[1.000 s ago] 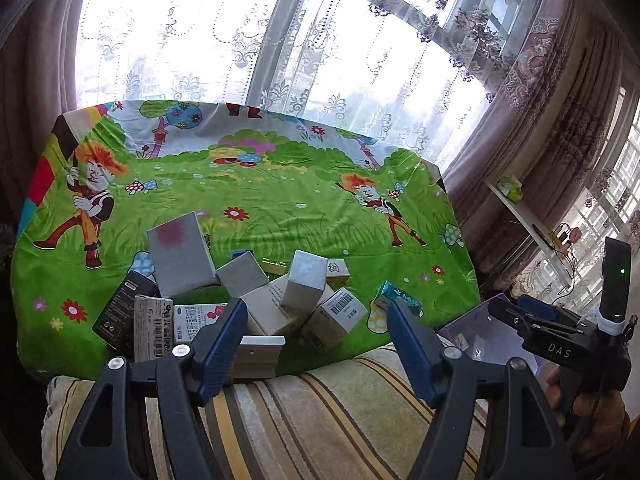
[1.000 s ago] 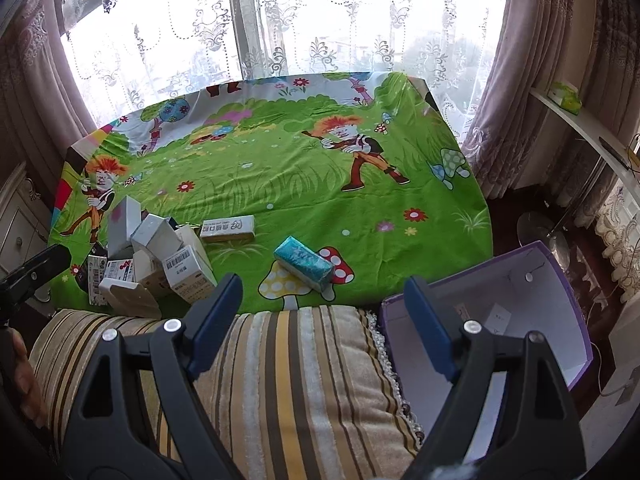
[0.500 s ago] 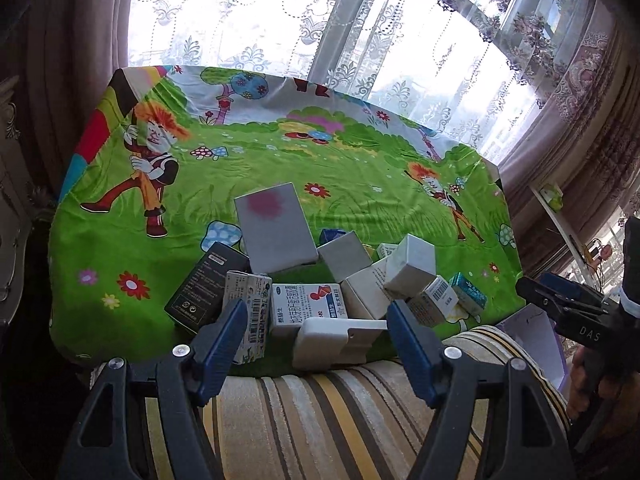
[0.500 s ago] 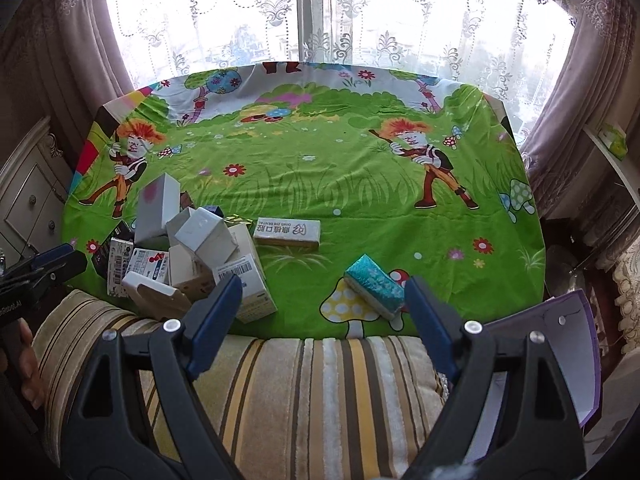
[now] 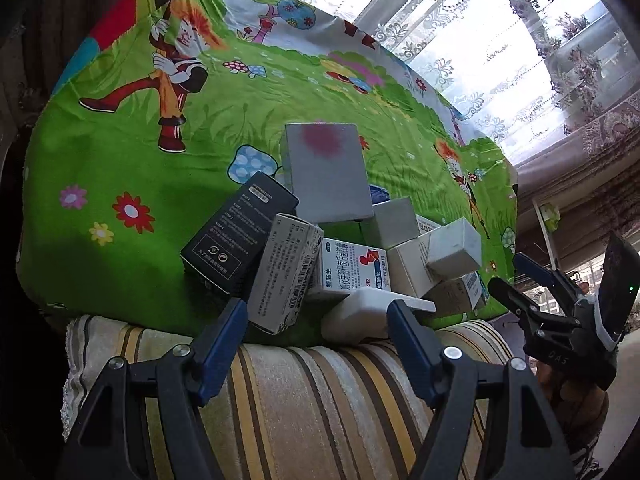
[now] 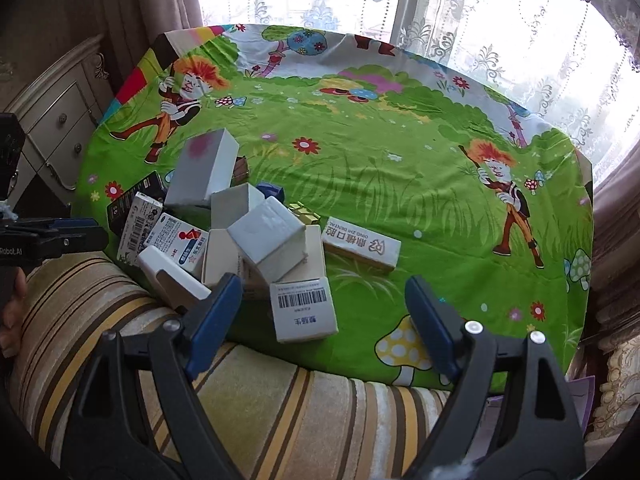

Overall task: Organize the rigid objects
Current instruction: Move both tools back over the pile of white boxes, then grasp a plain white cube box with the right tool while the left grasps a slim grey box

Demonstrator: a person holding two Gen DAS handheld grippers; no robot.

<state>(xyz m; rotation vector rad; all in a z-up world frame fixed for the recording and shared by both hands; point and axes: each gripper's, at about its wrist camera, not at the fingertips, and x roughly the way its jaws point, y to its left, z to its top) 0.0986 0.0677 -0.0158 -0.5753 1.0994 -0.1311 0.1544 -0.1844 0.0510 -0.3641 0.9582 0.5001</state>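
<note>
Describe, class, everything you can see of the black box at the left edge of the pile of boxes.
The black box is a flat, matt, cardboard-looking carton printed with small white text, a header label and round symbols near its lower end. It looks closed. It lies tilted on the green cartoon cloth, its upper end toward the grey box with the pink blotch. A white barcode box leans against its right side. In the right wrist view only a dark corner shows. Neither gripper touches it.

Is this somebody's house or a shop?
Probably a house, maybe a bedroom: lace curtains at a big window, a cartoon sheet spread out with boxes piled on it, and a drawer cabinet.
</note>
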